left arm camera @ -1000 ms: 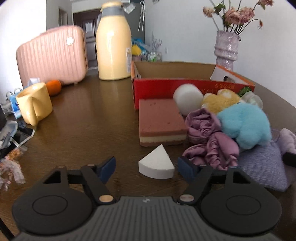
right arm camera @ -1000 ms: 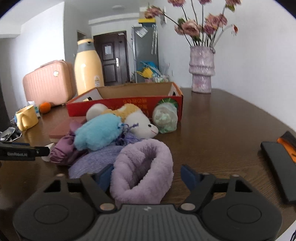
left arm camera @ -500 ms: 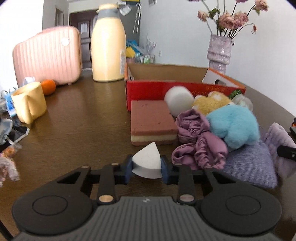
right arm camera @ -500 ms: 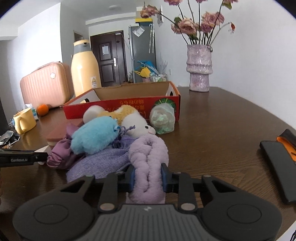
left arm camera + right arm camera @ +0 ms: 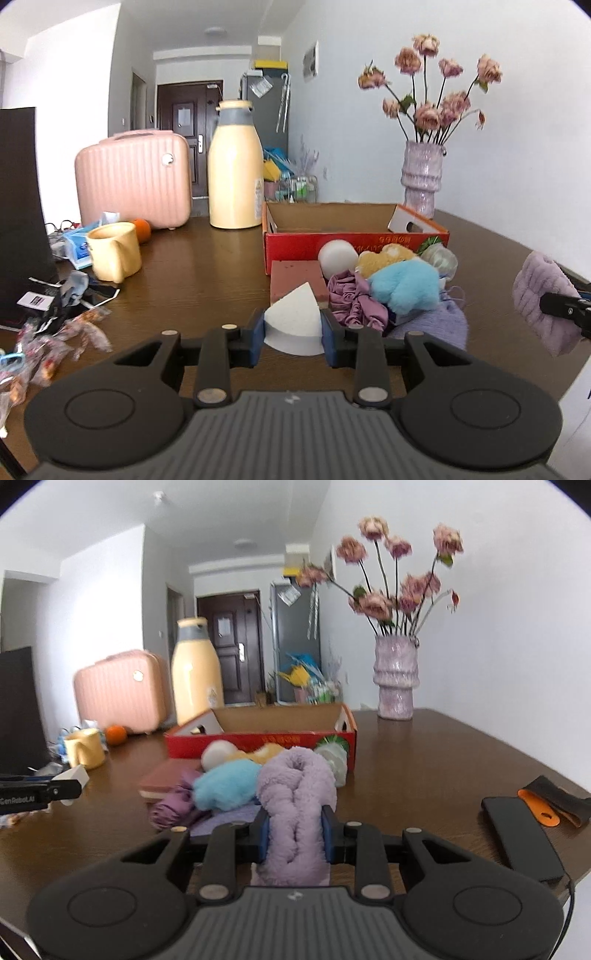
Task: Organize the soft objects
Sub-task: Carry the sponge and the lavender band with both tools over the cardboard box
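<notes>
My left gripper [image 5: 293, 334] is shut on a white wedge sponge [image 5: 293, 317] and holds it above the table. My right gripper [image 5: 294, 830] is shut on a fluffy lilac band [image 5: 295, 805], also lifted; the band shows in the left wrist view [image 5: 543, 299]. The open red cardboard box [image 5: 354, 240] stands ahead, empty as far as I see. In front of it lie a pink block sponge [image 5: 297, 277], a white ball [image 5: 337, 256], a yellow plush [image 5: 384, 258], a blue plush [image 5: 404, 286], mauve satin scrunchies [image 5: 354, 299] and a lilac cloth [image 5: 439, 325].
A cream thermos [image 5: 234, 166], a pink case [image 5: 133, 181], a yellow mug [image 5: 112, 251] and an orange [image 5: 142, 229] stand at the back left. Wrappers [image 5: 55, 332] litter the left edge. A flower vase [image 5: 395, 675] stands back right. A black phone [image 5: 521, 838] lies right.
Both grippers closed on their objects and then lifted them off the table: the left with the white wedge, the right with the lilac band.
</notes>
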`<state>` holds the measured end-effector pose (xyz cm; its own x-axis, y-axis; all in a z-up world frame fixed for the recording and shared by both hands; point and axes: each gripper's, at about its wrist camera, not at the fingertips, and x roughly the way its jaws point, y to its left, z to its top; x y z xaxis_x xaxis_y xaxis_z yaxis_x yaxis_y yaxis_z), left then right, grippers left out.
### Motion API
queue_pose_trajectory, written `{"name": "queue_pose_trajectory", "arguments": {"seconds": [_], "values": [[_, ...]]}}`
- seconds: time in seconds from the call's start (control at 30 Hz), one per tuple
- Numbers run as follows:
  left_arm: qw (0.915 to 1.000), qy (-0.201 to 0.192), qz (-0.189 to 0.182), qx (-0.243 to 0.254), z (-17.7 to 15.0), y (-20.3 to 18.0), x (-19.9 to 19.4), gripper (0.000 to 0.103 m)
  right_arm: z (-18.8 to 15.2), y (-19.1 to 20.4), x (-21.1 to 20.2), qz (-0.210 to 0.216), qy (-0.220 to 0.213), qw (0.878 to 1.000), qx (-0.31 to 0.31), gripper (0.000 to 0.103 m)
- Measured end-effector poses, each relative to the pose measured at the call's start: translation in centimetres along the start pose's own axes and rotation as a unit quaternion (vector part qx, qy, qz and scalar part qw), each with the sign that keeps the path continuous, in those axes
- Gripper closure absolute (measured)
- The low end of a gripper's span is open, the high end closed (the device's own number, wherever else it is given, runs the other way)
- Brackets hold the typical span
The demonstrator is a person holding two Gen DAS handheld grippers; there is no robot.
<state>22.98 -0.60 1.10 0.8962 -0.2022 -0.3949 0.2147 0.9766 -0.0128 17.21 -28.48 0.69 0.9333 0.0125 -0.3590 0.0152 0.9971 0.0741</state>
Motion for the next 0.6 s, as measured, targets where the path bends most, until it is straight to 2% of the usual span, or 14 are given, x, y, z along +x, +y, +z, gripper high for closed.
{"name": "queue_pose_trajectory", "arguments": {"seconds": [0.27,0.6], "values": [[0.9996,-0.027,0.01,-0.001,-1.3,-0.1,-4.7,0.071,-1.5,1.0,-4.5,0.006,-0.034,0.999,-0.01,0.077],[0.9988,-0.047,0.015,0.006,-1.2,-0.8,-7.1,0.071,-1.6,0.8,-6.8,0.012,-0.06,0.998,-0.007,0.076]]}}
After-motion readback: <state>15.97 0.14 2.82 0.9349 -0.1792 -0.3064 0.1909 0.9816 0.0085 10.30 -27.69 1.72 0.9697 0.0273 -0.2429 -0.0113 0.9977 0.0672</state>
